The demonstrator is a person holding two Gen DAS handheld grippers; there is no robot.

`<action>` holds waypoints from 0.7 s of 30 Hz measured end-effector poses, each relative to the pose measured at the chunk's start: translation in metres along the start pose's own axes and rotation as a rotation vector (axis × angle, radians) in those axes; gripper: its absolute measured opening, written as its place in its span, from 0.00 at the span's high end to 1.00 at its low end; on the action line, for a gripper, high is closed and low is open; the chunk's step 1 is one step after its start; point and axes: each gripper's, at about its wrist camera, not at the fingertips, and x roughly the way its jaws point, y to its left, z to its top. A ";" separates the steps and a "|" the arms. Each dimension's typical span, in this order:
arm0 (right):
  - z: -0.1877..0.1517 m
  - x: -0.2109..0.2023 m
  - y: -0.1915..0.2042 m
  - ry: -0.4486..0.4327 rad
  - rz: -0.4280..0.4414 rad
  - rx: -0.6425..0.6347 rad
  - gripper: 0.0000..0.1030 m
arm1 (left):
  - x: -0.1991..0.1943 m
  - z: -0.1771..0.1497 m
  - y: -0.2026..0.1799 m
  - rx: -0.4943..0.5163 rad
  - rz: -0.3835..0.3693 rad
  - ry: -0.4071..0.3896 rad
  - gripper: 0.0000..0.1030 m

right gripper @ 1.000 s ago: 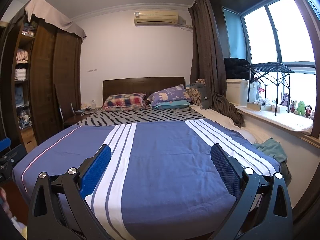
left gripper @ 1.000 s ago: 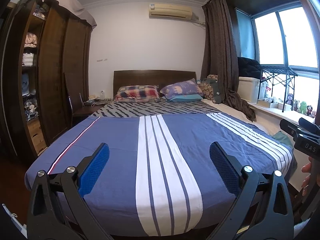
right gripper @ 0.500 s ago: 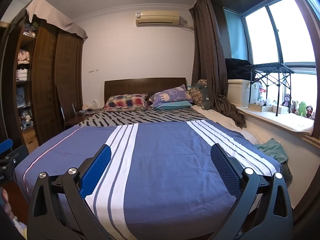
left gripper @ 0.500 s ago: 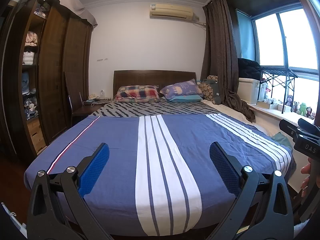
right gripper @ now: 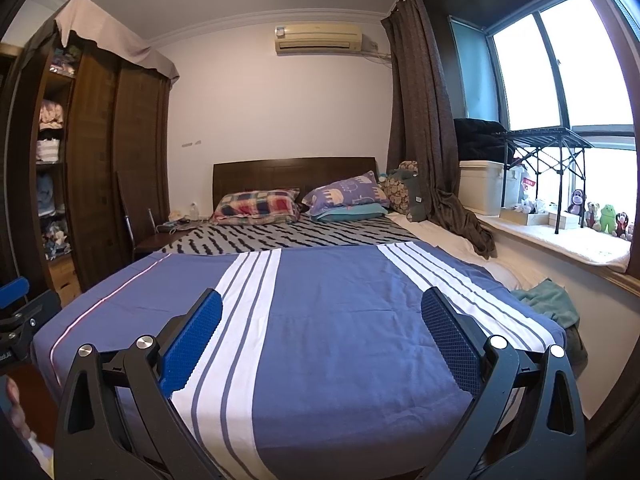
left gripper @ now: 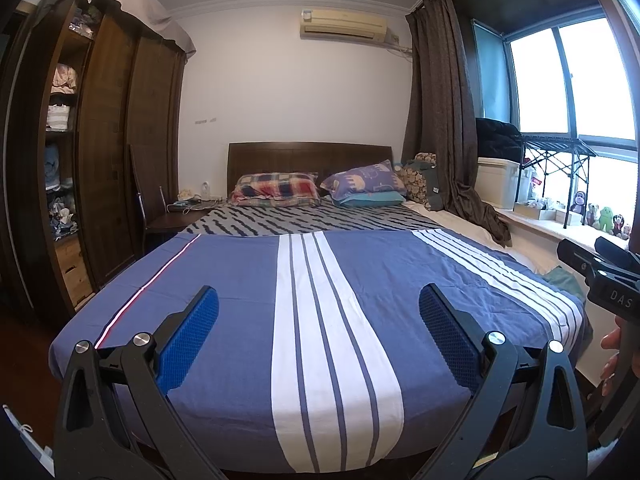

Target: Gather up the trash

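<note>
No trash shows clearly in either view. My left gripper [left gripper: 318, 300] is open and empty, held over the foot of a bed with a blue, white-striped cover [left gripper: 240, 280]. My right gripper [right gripper: 320, 300] is also open and empty, over the same cover [right gripper: 340, 300], a little further right. The right gripper's side shows at the right edge of the left wrist view [left gripper: 600, 272]. The left gripper's blue pad shows at the left edge of the right wrist view [right gripper: 14, 288].
Pillows [left gripper: 276, 190] lie at the wooden headboard. A dark wardrobe [left gripper: 112, 152] stands left, with a cluttered bedside table [left gripper: 176, 216] beside it. A green cloth [right gripper: 548, 304] lies at the bed's right side. A window ledge [right gripper: 580, 240] holds toys, boxes and a folding rack.
Both views have shifted very slightly, with the bed sitting a touch lower and closer. Both grippers stay open and empty.
</note>
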 end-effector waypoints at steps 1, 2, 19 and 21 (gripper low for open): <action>0.000 0.000 0.000 0.001 0.000 -0.001 0.03 | 0.000 0.000 0.000 0.001 0.000 -0.001 0.08; 0.000 0.000 0.001 0.001 0.000 -0.002 0.03 | 0.000 0.001 0.000 0.001 0.002 -0.002 0.08; 0.002 -0.001 0.005 -0.001 0.005 -0.002 0.03 | -0.001 0.003 -0.001 0.006 0.006 -0.004 0.08; 0.002 -0.001 0.005 -0.003 0.006 -0.001 0.03 | -0.001 0.004 0.000 0.004 0.008 -0.005 0.08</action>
